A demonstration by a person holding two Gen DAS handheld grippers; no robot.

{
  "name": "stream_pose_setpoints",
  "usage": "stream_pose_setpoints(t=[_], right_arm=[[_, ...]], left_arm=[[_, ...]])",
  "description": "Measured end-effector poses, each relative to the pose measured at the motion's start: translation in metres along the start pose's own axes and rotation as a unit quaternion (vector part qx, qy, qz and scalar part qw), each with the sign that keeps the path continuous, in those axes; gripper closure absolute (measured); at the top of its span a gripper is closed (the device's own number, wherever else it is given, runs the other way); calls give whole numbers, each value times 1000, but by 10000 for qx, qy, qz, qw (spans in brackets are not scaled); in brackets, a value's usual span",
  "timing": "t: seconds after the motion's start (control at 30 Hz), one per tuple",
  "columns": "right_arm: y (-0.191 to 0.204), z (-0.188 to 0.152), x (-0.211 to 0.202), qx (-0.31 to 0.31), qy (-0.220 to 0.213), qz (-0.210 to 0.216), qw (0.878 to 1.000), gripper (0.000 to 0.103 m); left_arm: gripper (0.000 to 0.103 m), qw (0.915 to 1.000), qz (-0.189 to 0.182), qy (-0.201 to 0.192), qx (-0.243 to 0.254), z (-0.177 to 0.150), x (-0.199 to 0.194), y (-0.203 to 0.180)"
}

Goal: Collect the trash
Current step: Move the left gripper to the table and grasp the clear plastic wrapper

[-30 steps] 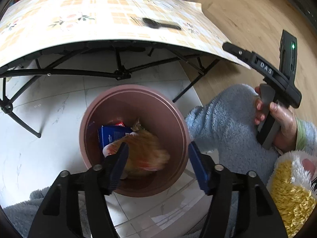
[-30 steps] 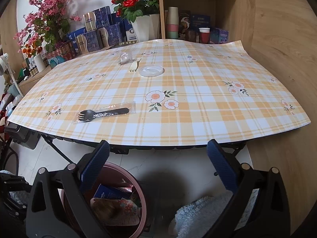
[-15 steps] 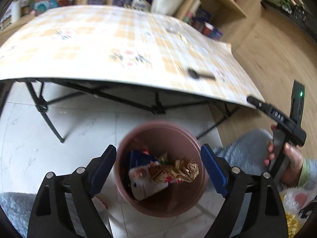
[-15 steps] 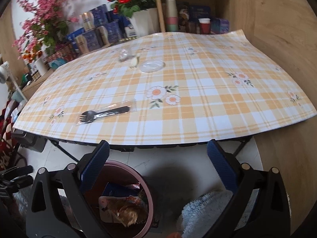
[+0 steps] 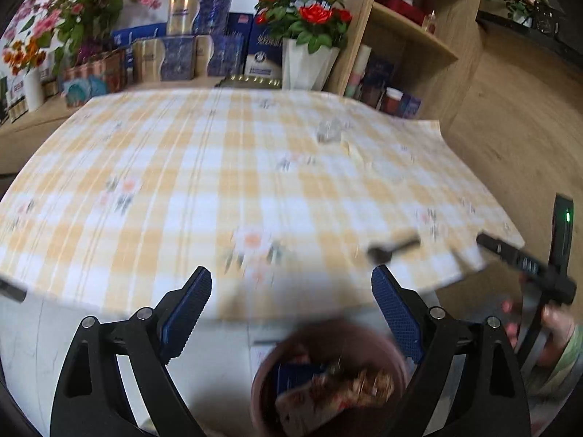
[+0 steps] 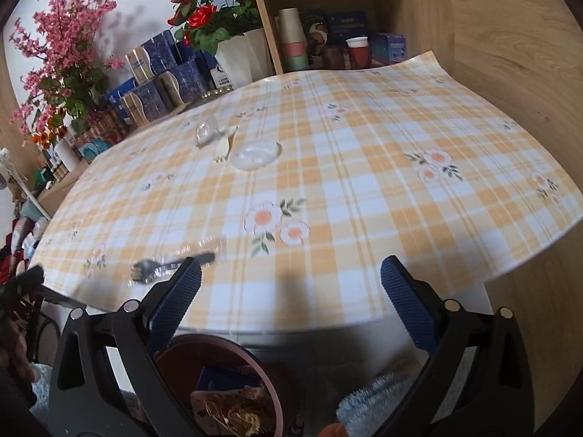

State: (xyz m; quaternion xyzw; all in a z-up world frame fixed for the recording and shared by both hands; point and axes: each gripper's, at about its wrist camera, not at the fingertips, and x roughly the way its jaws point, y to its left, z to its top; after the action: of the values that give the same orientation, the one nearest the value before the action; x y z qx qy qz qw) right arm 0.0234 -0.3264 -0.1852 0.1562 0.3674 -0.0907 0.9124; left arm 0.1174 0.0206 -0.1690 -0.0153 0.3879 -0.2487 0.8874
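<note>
**Ana:** Left wrist view first — the left gripper (image 5: 291,313) has its jaws spread wide and nothing between them. A second ago they were over the brown bin (image 5: 328,382) with an orange wrapper between them. Now that crumpled wrapper (image 5: 349,389) lies inside the bin on a blue box, and the view has tilted up to the table (image 5: 164,200).

**Ben:** So one piece of trash is done, I think, and this hand is free for the next. What is left?

**Ana:** In the right wrist view, a black fork in a clear sleeve (image 6: 171,266) lies near the front edge of the table, at the left side. Its long axis runs almost parallel to that edge; the tines point left and the handle points right, a little away from us. Farther back, a clear plastic lid (image 6: 257,153), a small pale utensil (image 6: 224,145) and a clear crumpled piece (image 6: 206,133) lie close together.

**Ben:** And the right gripper (image 6: 289,291)?

**Ana:** Also spread wide and empty — it hangs over the front edge, with its left finger just beside the fork handle in the picture. I judge the fork is the nearest target.
</note>
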Motion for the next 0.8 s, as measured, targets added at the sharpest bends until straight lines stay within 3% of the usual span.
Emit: stream_pose_setpoints(t=[0.17, 0.37, 0.63, 0.8], right_arm=[[-2, 17, 12, 27, -74, 77, 9999, 6], [-15, 32, 29, 60, 115, 196, 9997, 6], [-47, 45, 39, 315, 230, 167, 9991, 6], [-64, 49, 43, 492, 283, 202, 9982, 6]], left_arm=[[16, 9994, -225, 88, 267, 57, 49, -17], [16, 9943, -272, 311, 984, 114, 131, -49], [29, 9963, -473, 517, 506, 165, 221, -53], [37, 9923, -280, 678, 995, 182, 267, -71]])
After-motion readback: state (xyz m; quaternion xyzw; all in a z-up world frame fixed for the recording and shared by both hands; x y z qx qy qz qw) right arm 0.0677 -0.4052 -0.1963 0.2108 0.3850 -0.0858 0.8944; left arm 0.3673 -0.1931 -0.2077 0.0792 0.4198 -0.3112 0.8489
